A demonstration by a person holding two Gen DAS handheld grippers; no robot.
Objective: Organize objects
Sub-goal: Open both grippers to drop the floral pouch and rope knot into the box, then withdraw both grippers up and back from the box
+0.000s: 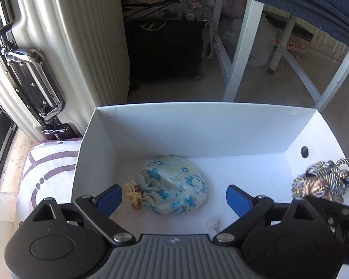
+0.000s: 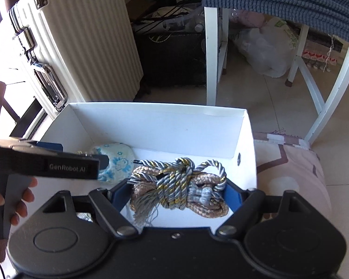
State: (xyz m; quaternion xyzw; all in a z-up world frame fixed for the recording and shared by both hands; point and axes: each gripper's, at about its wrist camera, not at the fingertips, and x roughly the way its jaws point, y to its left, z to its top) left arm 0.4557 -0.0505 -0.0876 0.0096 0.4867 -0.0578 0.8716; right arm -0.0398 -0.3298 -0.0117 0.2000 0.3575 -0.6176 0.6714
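1. A white box [image 1: 204,127] stands open on the floor, with a ribbed suitcase [image 1: 81,34] just beyond its far left corner and a patterned cushion [image 1: 48,162] against its left wall.
2. The floral pouch [image 1: 172,183] lies on the box floor toward the near left, its tied neck pointing at the left wall. It looks placed already.
3. The left gripper [image 1: 174,196] hangs over the pouch with its jaws spread wide; the blue pads [image 1: 110,197] flank the pouch without touching it, so nothing is held there.
4. The right gripper [image 2: 178,194] is inside the box at its right side, jaws clamped on a bundle of cords [image 2: 181,186], twisted grey, gold and tan, with a tassel hanging from the near side.
5. In the right wrist view the bundle hangs over the right half of the box floor, beside the pouch; whether it rests on the floor I cannot tell.
6. A small white ball [image 1: 210,223] sits near the box's near edge, between the two items.
7. Judged from this: one item stowed, the second being delivered. Left to do is releasing the cords and clearing both grippers; whether more objects wait outside the box is not shown.
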